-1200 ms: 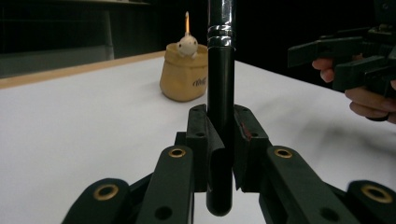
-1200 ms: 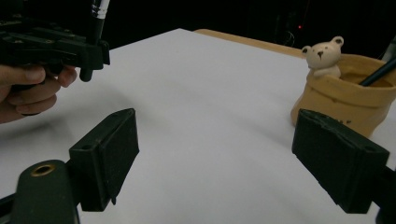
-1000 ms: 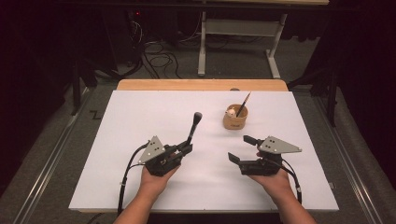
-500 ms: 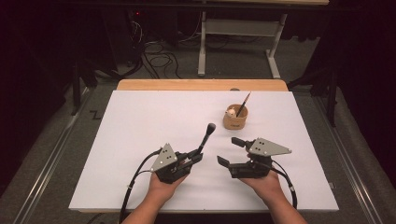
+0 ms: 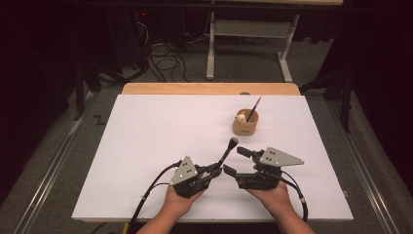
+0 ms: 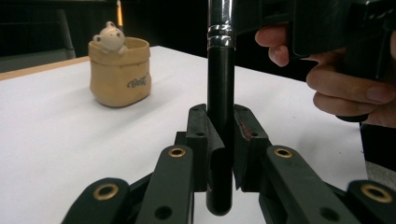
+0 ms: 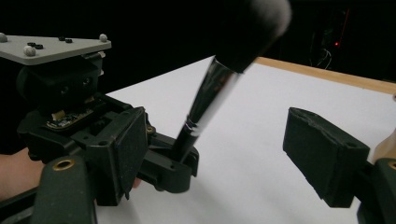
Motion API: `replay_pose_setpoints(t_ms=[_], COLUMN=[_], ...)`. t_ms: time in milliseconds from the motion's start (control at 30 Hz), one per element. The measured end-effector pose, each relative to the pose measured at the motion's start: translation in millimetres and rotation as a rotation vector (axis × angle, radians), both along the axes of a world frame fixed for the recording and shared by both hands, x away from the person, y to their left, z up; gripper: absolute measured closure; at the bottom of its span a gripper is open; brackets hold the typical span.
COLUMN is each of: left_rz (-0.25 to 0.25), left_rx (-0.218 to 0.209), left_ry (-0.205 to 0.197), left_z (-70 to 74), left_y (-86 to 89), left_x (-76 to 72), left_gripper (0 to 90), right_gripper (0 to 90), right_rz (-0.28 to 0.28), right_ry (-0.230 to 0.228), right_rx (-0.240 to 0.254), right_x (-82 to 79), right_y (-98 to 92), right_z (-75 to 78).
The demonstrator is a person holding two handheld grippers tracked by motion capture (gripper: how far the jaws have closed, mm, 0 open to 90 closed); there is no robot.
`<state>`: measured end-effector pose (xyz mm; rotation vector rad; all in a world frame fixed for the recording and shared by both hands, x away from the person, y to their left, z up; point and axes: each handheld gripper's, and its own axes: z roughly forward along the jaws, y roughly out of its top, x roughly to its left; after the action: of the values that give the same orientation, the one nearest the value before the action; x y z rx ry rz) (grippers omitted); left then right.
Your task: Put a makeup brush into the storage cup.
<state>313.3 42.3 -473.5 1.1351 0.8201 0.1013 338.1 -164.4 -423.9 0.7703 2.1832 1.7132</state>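
My left gripper [image 5: 216,170] is shut on the black handle of a makeup brush [image 5: 228,148], which slants up and away with its dark head on top. In the left gripper view the pads [image 6: 198,140] clamp the handle [image 6: 220,93] near its lower end. Close to the right, my right gripper [image 5: 236,161] is open and faces the brush. In the right gripper view the brush [image 7: 205,102] stands ahead of the gap of the right gripper [image 7: 224,149], and neither pad touches it. Those jaws have just been closing a little.
A small tan cup [image 5: 245,124] with a bear figure and a thin brush [image 5: 254,108] stands on the white tabletop [image 5: 146,146] behind the grippers. It is also in the left gripper view, the cup [image 6: 120,70] at upper left. A wooden strip [image 5: 195,88] borders the far edge.
The two hands have come together near the table's front middle. The left gripper carried the brush to the right and the right gripper moved left toward it.
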Motion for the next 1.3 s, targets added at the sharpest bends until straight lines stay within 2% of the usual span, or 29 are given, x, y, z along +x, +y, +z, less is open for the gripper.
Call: replay_pose_setpoints(t_ms=[200,500,833,1033,1300], left_rz=[-0.008,-0.013,-0.012,-0.007,-0.005], left_rx=[-0.002,-0.003,-0.008,-0.008,-0.001], left_ry=[0.004,-0.002,-0.001,-0.003,-0.002], left_z=[-1.4,-4.4,-4.3,-5.0,-5.6], left_y=[-4.9,-8.9,-9.2,-11.0,-10.6], left_x=[-2.3,-4.9,-4.9,-5.7,-5.1], left_gripper=[79.1,79.0,79.0,79.0,79.1], right_gripper=[24.4,37.7,49.7,56.3,61.6], right_rz=[0.003,-0.009,-0.011,-0.005,-0.01], right_ry=[0.045,0.074,0.113,0.147,0.143], right_rx=[0.024,0.064,0.082,0.126,0.122], right_x=[0.6,-0.3,2.9,3.5,3.4], right_y=[3.9,8.4,9.3,8.1,8.3], right_z=[-2.4,-5.2,-12.4,-14.8,-16.1])
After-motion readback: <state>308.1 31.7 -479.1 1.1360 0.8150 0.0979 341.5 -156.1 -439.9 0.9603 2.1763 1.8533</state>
